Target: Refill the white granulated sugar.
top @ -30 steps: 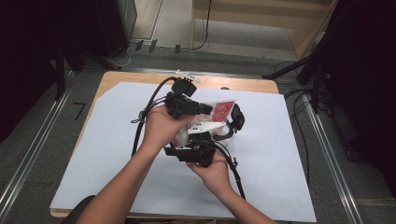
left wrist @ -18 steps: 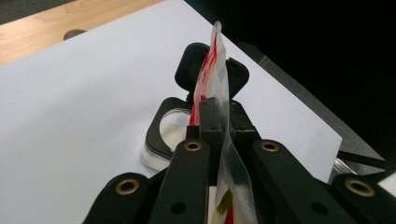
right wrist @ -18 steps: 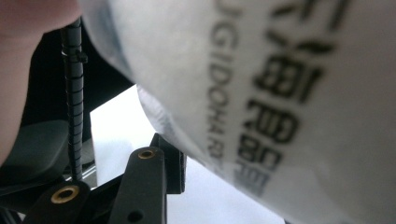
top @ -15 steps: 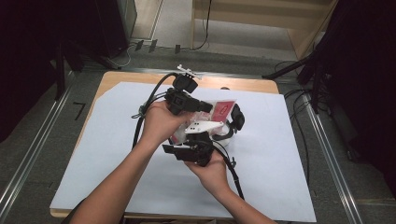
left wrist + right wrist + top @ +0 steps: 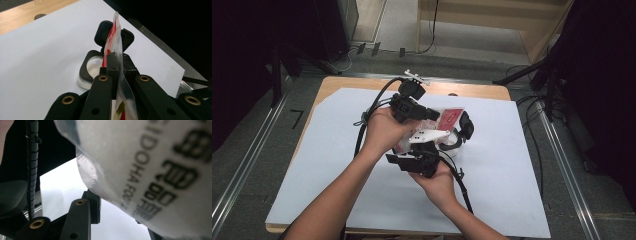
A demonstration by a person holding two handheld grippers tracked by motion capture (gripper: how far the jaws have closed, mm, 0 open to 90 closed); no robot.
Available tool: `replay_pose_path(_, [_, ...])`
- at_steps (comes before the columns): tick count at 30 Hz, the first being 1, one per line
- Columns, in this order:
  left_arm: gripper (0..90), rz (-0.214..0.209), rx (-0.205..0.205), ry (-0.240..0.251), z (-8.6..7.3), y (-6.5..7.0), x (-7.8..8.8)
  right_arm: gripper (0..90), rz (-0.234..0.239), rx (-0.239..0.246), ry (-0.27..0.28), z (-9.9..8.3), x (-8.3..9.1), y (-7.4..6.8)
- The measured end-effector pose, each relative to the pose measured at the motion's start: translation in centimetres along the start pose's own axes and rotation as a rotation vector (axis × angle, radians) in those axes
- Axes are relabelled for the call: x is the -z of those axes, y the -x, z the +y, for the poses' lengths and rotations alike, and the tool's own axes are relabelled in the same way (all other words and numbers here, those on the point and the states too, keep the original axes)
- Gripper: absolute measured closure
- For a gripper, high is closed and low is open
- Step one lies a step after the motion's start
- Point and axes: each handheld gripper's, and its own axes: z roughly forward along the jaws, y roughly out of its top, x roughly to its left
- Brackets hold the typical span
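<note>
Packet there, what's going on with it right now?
Left claw shut on packet. Right claw around its other end; grip unclear. Black-lidded box below, nothing blocking.

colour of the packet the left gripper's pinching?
Red and white with clear film edges; the packet shows best in the left gripper view.

Our forearms are bare, no sleeves. Our left gripper [image 5: 412,107] and right gripper [image 5: 419,161] are black, each trailing a black cable; their jaws have brass-ringed rivets, and a grey three-cornered plate tops the left one.
</note>
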Motion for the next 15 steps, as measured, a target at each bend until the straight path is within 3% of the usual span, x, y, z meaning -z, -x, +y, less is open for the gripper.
replay_pose_path(15, [88.6, 0.002, -0.012, 0.006, -0.37, 0.18, 0.05, 66.3, -0.013, 0.013, -0.009, -0.20, -0.24, -0.07])
